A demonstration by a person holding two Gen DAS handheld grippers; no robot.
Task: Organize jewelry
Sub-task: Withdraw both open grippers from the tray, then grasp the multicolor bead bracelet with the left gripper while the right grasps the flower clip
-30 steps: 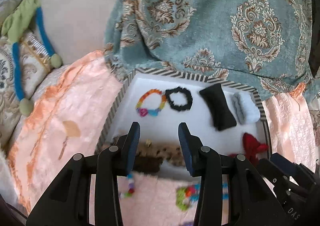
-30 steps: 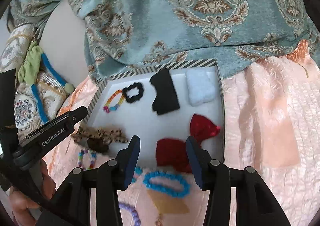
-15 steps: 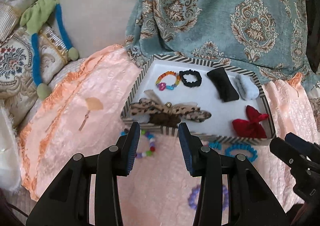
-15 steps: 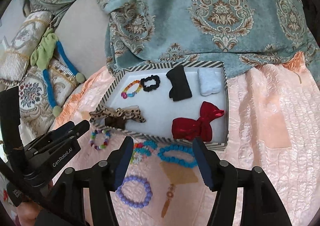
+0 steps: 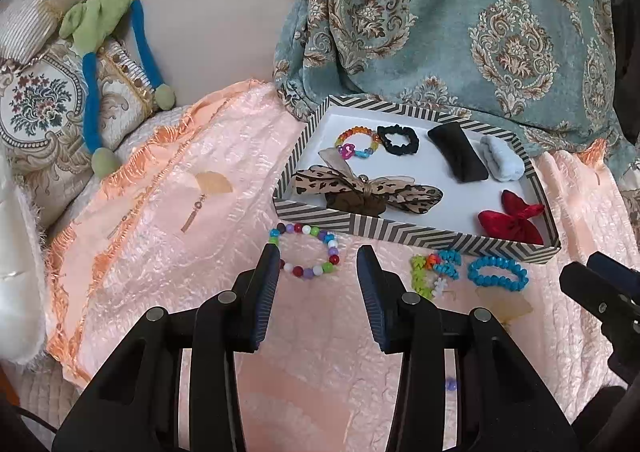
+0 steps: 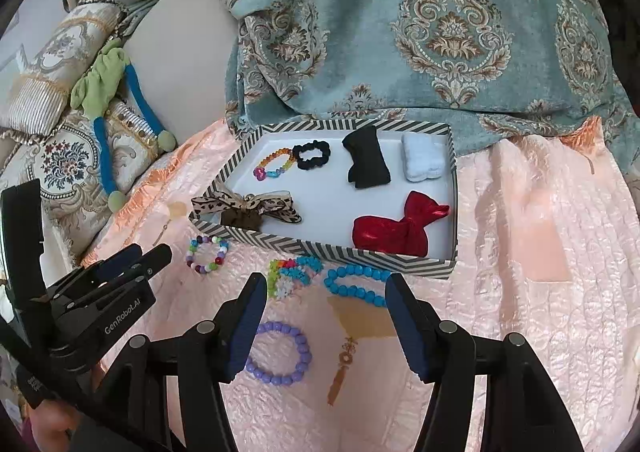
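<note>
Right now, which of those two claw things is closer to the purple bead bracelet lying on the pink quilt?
The right gripper. The purple bead bracelet lies just below its open fingertips, near its left finger. The left gripper hovers farther off to the left, nearer the multicoloured bead bracelet.

Purple bracelet [image 5: 451, 386] in left wrist view: only a bead or two show past the left gripper [image 5: 318, 266], rest hidden behind its frame. In right wrist view approx. a third of the same bracelet [image 6: 280, 353] is covered by the right gripper [image 6: 326, 292] finger.

Brown clip [image 6: 240, 219] under the leopard bow [image 6: 248, 206]: lower half hidden by the tray [image 6: 320, 248] front wall; shape can't be made out.

Right gripper in left wrist view [image 5: 600, 288]: cut off by right edge, jaws not readable.

Stuffed toy [image 5: 104, 64]: head end runs behind cushions, can't tell what it is.

Gold charm [image 6: 344, 368] w/ tassel: too small to identify.
</note>
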